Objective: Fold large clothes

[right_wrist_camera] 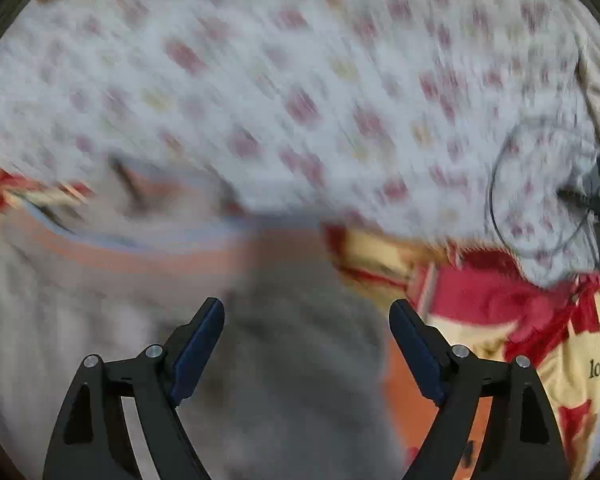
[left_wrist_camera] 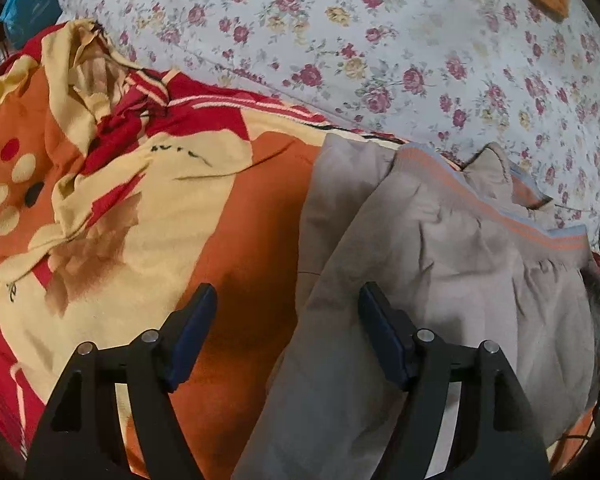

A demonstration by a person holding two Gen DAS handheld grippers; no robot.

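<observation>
**Both grippers spread wide over the grey garment, nothing gripped**

Nearest the left wrist camera, the left gripper is seen with its jaws spread wide and nothing between them; one finger hangs over the orange part of the patterned blanket, the other over the grey garment. The right gripper is likewise held wide open and empty above the same grey cloth, though that view is heavily blurred and little detail can be read from it.

The garment is laid on the blanket, partly doubled over, with its striped orange and pale blue waistband at the far edge. Whether the grippers touch the cloth cannot be told.

For the fold to be made well, a grip would best be taken on a single edge or corner at each side, so that only the intended layer is lifted and the blanket beneath is not caught. The cloth is judged soft and likely to sag, so both sides should be raised together.

Beyond, the floral sheet is spread, and a thin dark cable is looped on it at the right.
</observation>
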